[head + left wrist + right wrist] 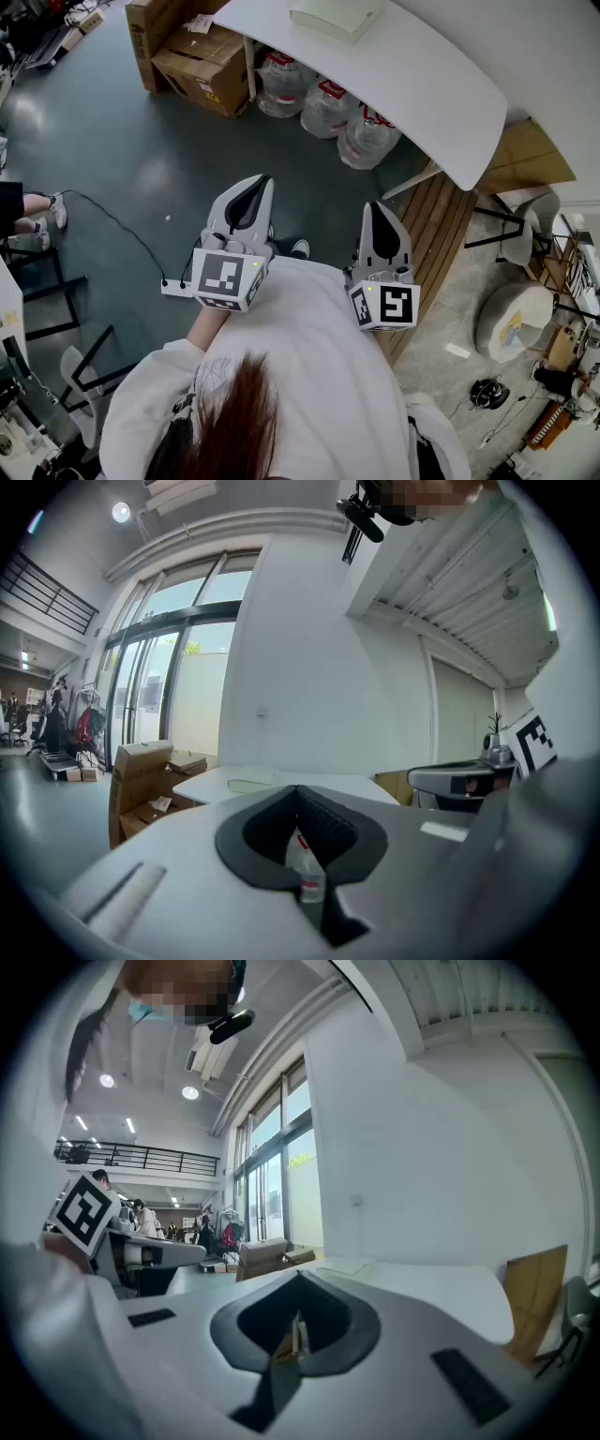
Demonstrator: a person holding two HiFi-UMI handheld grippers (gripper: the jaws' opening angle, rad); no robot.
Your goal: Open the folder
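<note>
Two grippers, the left gripper (255, 187) and the right gripper (377, 216), hang side by side well short of the bench (422, 84). Both are clenched, with nothing between their jaws. The pale green folder (337, 17) lies closed on the bench, toward its far side. Water bottles (326, 105) stand under the bench, and cardboard boxes (202, 56) sit beside it.

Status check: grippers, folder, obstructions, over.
Both shut, empty: left gripper, right gripper, short of table. On it, folder lies flat, looks closed. Below, water jugs, not blocking.
</note>
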